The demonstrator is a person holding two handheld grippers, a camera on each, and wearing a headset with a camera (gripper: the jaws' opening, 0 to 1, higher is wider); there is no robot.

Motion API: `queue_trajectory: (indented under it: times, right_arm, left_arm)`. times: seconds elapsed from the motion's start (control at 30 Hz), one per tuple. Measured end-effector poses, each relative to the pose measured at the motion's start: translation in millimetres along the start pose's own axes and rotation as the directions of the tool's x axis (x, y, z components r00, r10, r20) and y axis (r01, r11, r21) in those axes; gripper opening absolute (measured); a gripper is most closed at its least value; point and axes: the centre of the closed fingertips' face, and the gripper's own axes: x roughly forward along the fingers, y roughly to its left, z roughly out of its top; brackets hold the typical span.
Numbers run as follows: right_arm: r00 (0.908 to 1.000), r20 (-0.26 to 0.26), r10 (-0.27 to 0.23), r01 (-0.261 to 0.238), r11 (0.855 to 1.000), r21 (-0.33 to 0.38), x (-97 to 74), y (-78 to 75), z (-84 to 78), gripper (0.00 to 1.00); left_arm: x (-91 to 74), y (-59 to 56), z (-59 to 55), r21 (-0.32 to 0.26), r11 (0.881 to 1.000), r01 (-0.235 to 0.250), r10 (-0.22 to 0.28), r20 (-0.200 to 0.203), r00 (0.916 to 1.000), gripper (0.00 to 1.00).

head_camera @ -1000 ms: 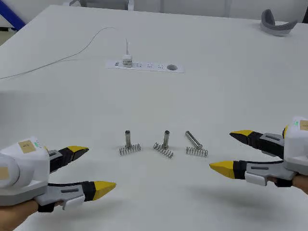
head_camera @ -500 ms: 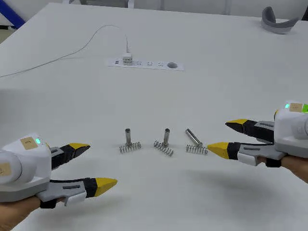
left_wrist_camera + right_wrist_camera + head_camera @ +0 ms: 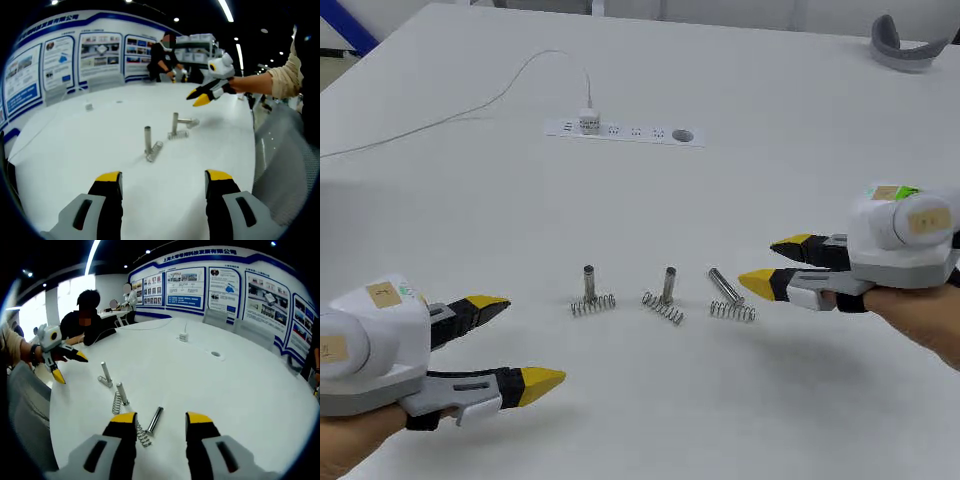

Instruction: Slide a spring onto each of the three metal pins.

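On the bench (image 3: 790, 160), at the centre of the head view, the left pin (image 3: 589, 280) and middle pin (image 3: 669, 282) stand upright, while the right pin (image 3: 724, 287) lies flat. Three springs (image 3: 662, 309) lie loose beside them. The left gripper (image 3: 525, 340) hovers at lower left, jaws wide. The right gripper (image 3: 762, 262), at mid right, is open near the right pin.
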Motion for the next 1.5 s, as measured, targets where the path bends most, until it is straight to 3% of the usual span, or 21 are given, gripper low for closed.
queue_trajectory:
  times: [0.6, 1.5]
  right_arm:
    - [0.994, -0.109, -0.016, 0.018, 1.0, 0.017, 31.0, -2.9, -4.0, 0.29]
    - [0.9727, -0.227, -0.049, 0.07, 0.994, 0.085, 60.9, 1.2, -18.3, 0.18]
  left_arm:
    - [0.2, -0.7, -1.6, -0.004, 1.0, -0.001, 0.001, -0.004, 1.0, 0.66]
    - [0.2, 1.2, -6.6, -0.014, 1.0, -0.003, 0.003, -0.009, 1.0, 0.64]
